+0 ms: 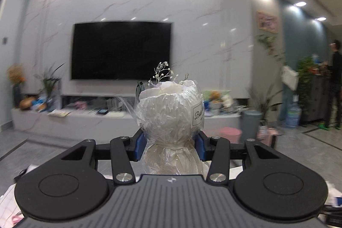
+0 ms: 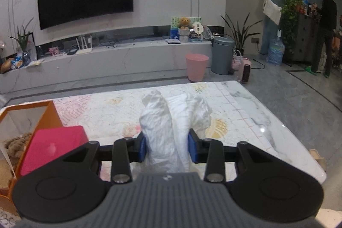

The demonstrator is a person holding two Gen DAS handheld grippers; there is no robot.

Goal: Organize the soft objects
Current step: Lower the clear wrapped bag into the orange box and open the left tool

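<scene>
My left gripper (image 1: 170,145) is shut on a white flower bouquet (image 1: 170,109) wrapped in clear crinkled film, gripped at its tied neck and held upright, high above the table. My right gripper (image 2: 167,145) is shut on a white crumpled soft cloth (image 2: 171,121) and holds it just above the patterned table cover (image 2: 106,112). An orange box (image 2: 46,114) with an open top stands at the left of the right wrist view; brown fuzzy material (image 2: 17,140) lies inside it. A pink box (image 2: 53,146) leans beside it.
The white marble table (image 2: 267,116) reaches right to its edge. Beyond it on the floor stand a pink bin (image 2: 196,66), a grey bin (image 2: 222,56) and a small heater (image 2: 245,71). A long TV bench (image 2: 128,55) lies under the TV. A person (image 2: 326,31) stands far right.
</scene>
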